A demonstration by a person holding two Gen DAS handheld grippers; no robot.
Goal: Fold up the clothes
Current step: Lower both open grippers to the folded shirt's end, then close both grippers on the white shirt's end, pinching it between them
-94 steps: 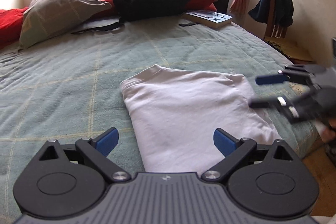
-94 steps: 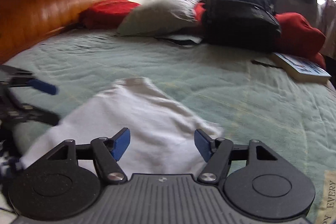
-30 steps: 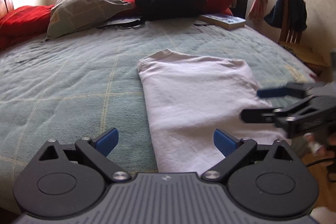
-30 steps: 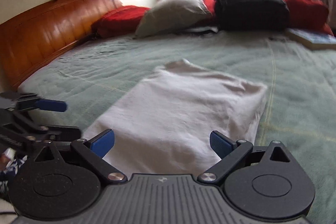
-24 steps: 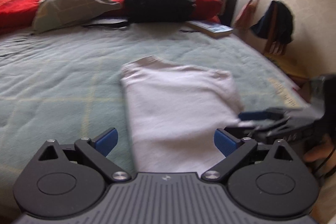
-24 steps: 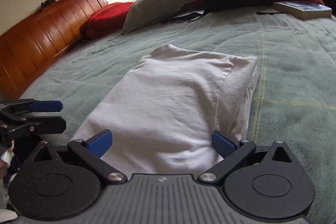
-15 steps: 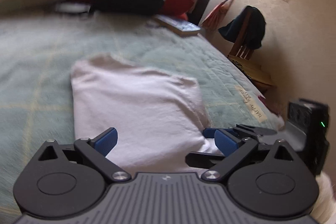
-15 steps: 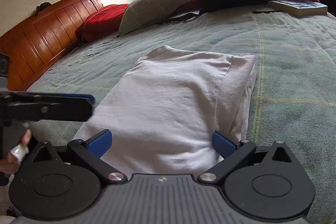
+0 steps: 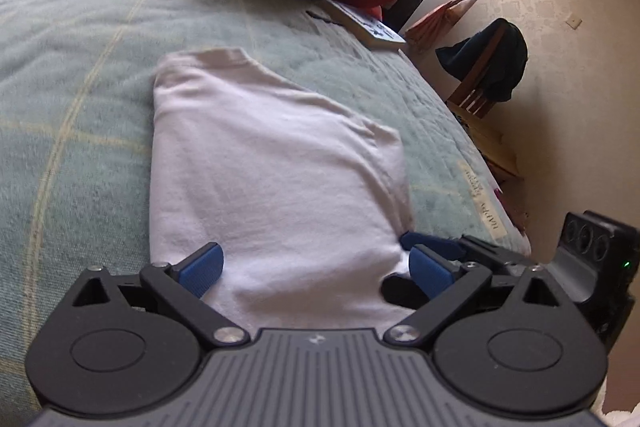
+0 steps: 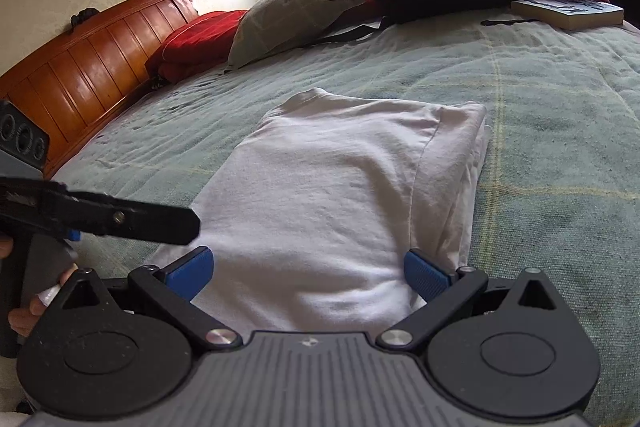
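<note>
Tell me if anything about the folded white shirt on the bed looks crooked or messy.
Mostly tidy. The folded white cotton shirt lies flat on the green quilted bedspread, but along its right edge the layers underneath stick out past the top fold, so that side looks uneven. Both grippers, left and right, are open at the near hem.

The white shirt's (image 9: pixel 276 187) near hem hides behind the gripper body.

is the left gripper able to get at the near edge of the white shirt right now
Probably yes: the left gripper is open right over the white shirt's near edge, nothing between them; the right gripper is alongside at the other corner.
</note>
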